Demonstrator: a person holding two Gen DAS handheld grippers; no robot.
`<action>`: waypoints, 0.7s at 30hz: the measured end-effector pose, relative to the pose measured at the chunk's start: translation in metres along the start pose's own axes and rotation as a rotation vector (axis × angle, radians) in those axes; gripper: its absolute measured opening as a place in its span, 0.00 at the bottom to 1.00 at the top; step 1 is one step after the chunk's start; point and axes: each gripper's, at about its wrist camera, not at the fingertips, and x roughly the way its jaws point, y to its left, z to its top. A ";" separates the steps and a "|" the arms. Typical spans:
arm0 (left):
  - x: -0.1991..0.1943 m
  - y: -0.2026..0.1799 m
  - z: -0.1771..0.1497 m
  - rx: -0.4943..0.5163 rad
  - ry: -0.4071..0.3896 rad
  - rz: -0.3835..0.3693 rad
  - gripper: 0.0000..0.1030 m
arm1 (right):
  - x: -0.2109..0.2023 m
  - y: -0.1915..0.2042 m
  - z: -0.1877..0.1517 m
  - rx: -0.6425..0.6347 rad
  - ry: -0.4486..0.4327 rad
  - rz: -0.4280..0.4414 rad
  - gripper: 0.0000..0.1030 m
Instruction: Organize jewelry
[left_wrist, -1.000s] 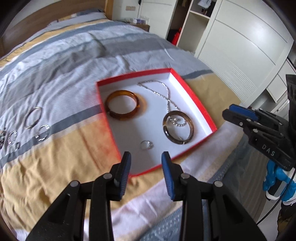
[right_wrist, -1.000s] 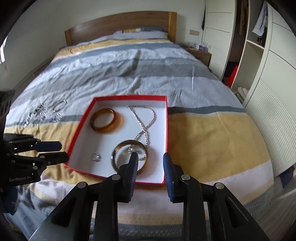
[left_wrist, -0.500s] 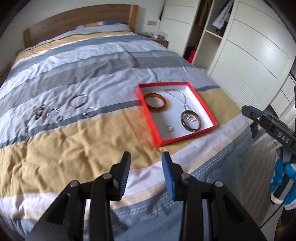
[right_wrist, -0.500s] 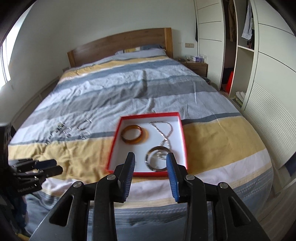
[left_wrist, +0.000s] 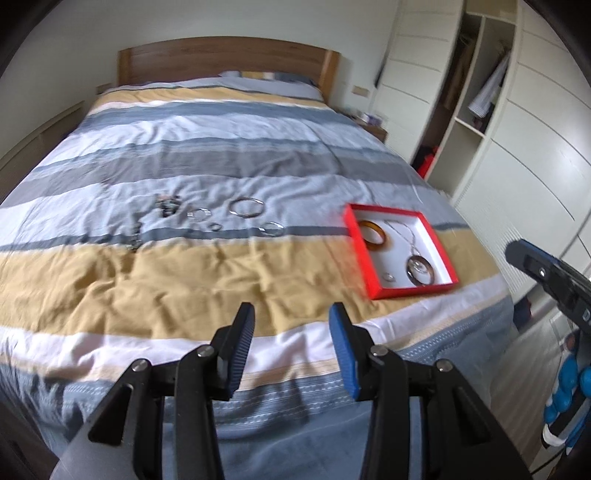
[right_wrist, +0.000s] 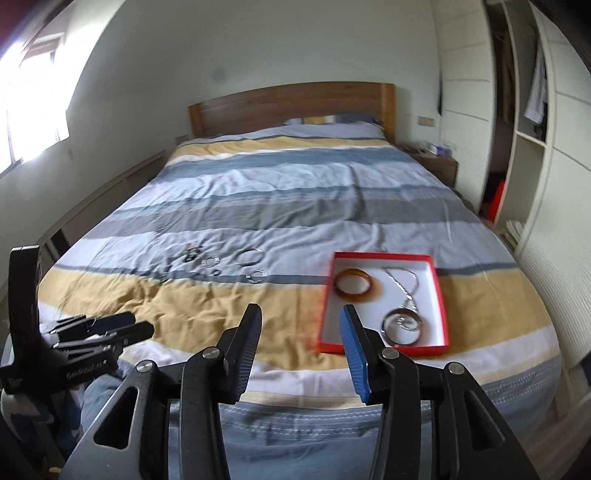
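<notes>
Now the red box (left_wrist: 400, 254) sits small and far off at the right of the bed (left_wrist: 207, 280), where 1 second ago it filled the left wrist view close under the claws; both claws have backed well away from it. Inside lie an amber bangle (left_wrist: 373, 236), a silver necklace (left_wrist: 406, 230), a dark bangle (left_wrist: 420, 269) and a small ring (left_wrist: 388, 277), placed as they were. Several loose pieces remain on the cover to the box's left: a large silver hoop (left_wrist: 246, 206), a smaller bracelet (left_wrist: 271, 229), little rings (left_wrist: 199, 214) and a dark tangle (left_wrist: 168, 206). The left claw (left_wrist: 291, 347) hangs released and empty above the bed's foot, jaws parted, well apart from everything. The right claw (right_wrist: 301, 347) is likewise spread and carries nothing. The pull-back probably marks the end of 1 deposit and a reset before the next reach, with the loose cluster still to be collected; the task looks roughly half done.
</notes>
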 end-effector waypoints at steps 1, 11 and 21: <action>-0.004 0.006 -0.002 -0.016 -0.008 0.005 0.39 | -0.002 0.004 -0.001 -0.007 -0.001 0.004 0.43; -0.016 0.038 -0.019 -0.093 -0.021 0.044 0.39 | -0.010 0.027 -0.008 -0.038 0.001 0.031 0.46; -0.026 0.052 -0.019 -0.120 -0.050 0.088 0.39 | -0.008 0.029 -0.004 -0.039 -0.003 0.052 0.48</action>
